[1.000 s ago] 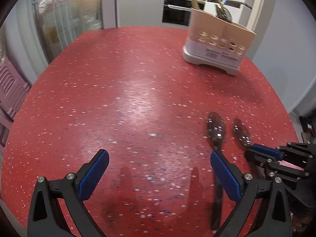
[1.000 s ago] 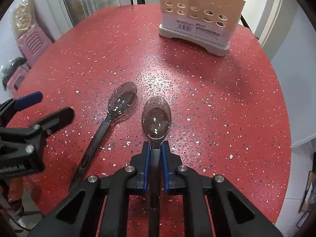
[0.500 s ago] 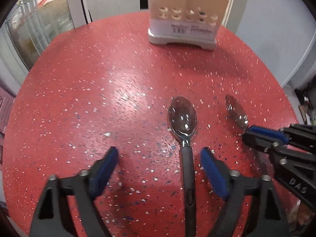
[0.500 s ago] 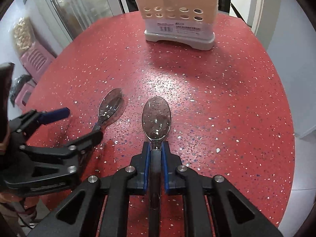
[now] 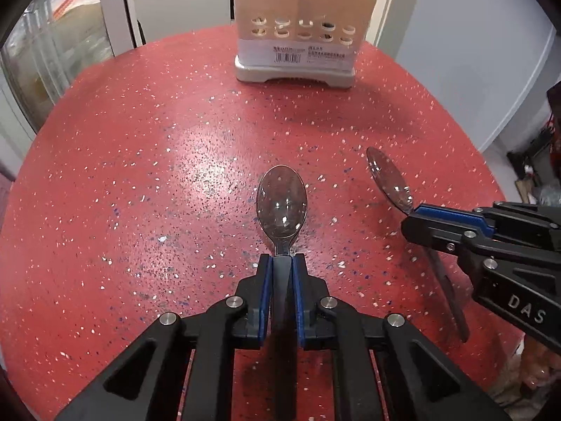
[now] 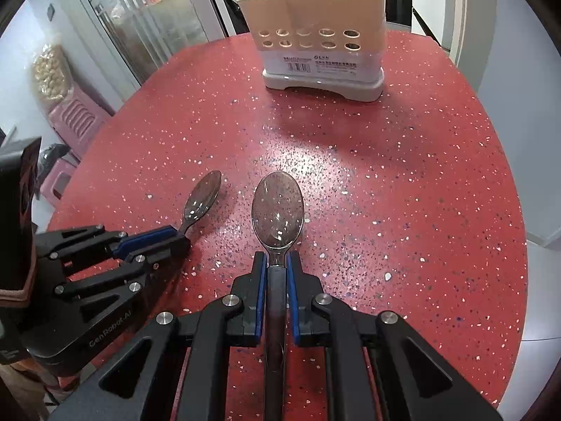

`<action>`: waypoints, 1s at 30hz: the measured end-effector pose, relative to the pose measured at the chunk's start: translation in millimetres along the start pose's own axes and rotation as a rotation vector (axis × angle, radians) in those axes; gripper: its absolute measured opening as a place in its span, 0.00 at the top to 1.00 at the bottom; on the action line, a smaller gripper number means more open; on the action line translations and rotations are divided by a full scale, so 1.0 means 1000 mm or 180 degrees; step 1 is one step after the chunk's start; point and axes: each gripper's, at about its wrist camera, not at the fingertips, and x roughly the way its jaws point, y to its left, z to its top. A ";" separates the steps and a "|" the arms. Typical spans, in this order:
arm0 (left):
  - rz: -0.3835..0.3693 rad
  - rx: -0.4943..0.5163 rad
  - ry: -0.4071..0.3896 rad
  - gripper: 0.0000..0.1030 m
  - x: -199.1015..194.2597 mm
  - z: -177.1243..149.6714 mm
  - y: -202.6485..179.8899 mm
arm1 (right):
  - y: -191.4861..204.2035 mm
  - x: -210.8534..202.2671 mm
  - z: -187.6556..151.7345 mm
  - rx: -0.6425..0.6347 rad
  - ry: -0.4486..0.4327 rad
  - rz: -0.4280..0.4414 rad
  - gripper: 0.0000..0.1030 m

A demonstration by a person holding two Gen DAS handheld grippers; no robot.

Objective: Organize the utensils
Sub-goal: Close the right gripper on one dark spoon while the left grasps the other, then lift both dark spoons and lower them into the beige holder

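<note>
Two dark-handled spoons with shiny bowls are on the red speckled table point(image 5: 140, 175). My left gripper point(image 5: 282, 263) has its jaws closing, and the blue pads press the handle of the left spoon point(image 5: 281, 201), whose bowl points at the holder. My right gripper point(image 6: 277, 259) is shut on the handle of the right spoon point(image 6: 277, 208). Each wrist view also shows the other gripper, the right gripper point(image 5: 413, 215) with its spoon point(image 5: 387, 175) and the left gripper point(image 6: 178, 235) with its spoon point(image 6: 203, 194). A beige utensil holder point(image 5: 296, 40) stands at the far side of the table.
The holder point(image 6: 320, 52) has chopsticks and spoon bowls sticking out of its top. A pink stool point(image 6: 75, 122) and glass cabinet doors lie beyond the table's left edge. A grey wall and doorway are at the right. Bare table lies between the spoons and the holder.
My left gripper moved over the left spoon and its wide-open jaws came together on the handle. The right gripper kept its grip on its spoon throughout.
</note>
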 end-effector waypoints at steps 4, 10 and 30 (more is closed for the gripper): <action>-0.0038 -0.0047 -0.0142 0.64 -0.012 0.000 0.003 | -0.002 -0.004 0.005 0.0030 -0.0050 0.0069 0.88; -0.0026 -0.0094 -0.0311 0.64 -0.032 0.011 0.002 | -0.007 -0.016 0.017 0.0072 -0.0156 0.0183 0.88; 0.0006 -0.0155 -0.0675 0.64 -0.057 0.076 0.009 | -0.030 -0.053 0.081 0.0094 -0.0527 0.0269 0.88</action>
